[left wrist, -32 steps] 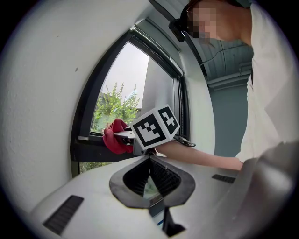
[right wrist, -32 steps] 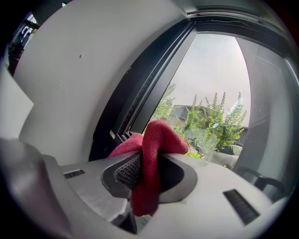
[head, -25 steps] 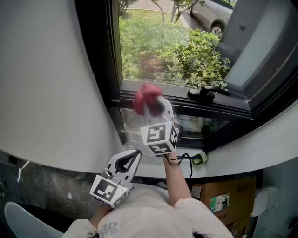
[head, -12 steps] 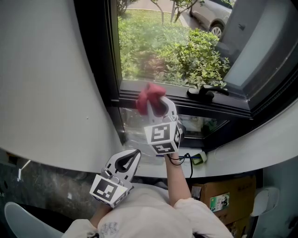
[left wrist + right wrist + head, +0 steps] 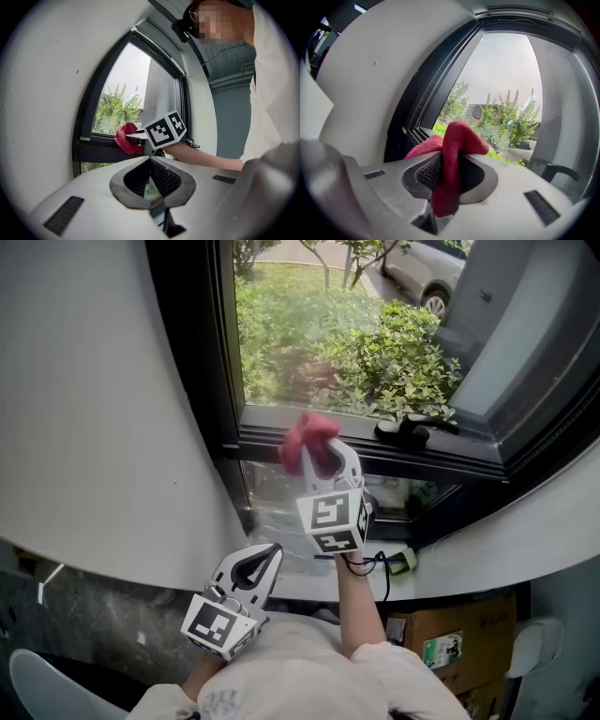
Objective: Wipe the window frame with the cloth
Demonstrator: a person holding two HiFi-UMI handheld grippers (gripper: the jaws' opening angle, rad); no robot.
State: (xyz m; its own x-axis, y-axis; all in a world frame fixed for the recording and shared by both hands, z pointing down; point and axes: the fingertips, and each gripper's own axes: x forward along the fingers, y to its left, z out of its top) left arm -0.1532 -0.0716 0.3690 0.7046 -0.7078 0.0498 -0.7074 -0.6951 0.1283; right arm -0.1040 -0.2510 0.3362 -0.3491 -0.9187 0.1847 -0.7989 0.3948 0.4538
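Note:
A red cloth (image 5: 306, 439) is bunched in my right gripper (image 5: 317, 454), whose jaws are shut on it. The cloth (image 5: 453, 154) sticks out past the jaw tips and rests against the black window frame (image 5: 394, 454) on its horizontal bar. In the left gripper view the cloth (image 5: 125, 138) touches that dark bar. My left gripper (image 5: 255, 570) hangs low by the person's body, away from the window, jaws shut with nothing between them (image 5: 151, 183).
A black window handle (image 5: 412, 428) sits on the frame to the right of the cloth. The white wall (image 5: 94, 409) curves along the left. A white sill (image 5: 487, 554) runs below, with a cardboard box (image 5: 450, 643) under it. Bushes stand outside the glass.
My right gripper and the red cloth have slid a little to the right along the frame's horizontal bar. The left gripper has stayed in place.

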